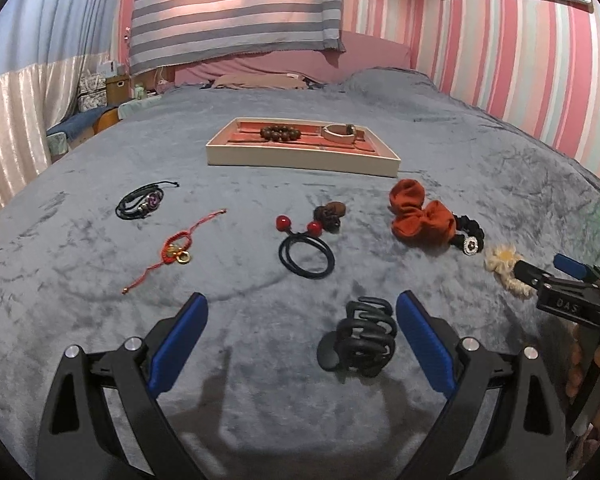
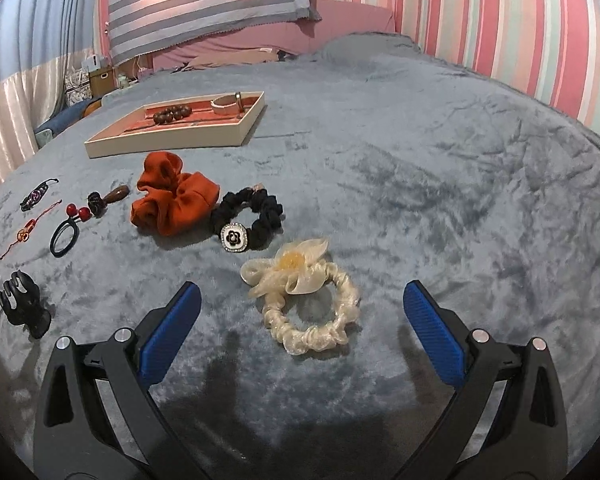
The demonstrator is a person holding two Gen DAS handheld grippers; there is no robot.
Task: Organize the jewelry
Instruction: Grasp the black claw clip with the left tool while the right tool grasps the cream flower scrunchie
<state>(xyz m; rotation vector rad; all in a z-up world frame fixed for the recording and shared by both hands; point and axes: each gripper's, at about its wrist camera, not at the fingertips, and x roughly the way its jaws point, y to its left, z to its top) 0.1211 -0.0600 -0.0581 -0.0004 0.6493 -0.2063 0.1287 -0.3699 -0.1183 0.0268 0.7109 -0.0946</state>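
Observation:
A cream tray (image 1: 300,160) with a red lining holds a brown bead bracelet (image 1: 280,133) and a pink band (image 1: 342,133); the tray also shows in the right wrist view (image 2: 168,145). My left gripper (image 1: 302,306) is open and empty, low over the bed, with a black claw clip (image 1: 362,338) just inside its right finger. My right gripper (image 2: 302,296) is open and empty, with a cream flower scrunchie (image 2: 304,300) lying between its fingertips. An orange scrunchie (image 2: 172,202) and a black scrunchie with a flower charm (image 2: 256,216) lie beyond.
On the grey blanket (image 1: 460,152) lie a black cord bracelet (image 1: 144,200), a red cord bracelet (image 1: 176,250), a black hair tie with red balls (image 1: 306,254) and a brown clip (image 1: 330,214). The right gripper shows at the left view's right edge (image 1: 540,272).

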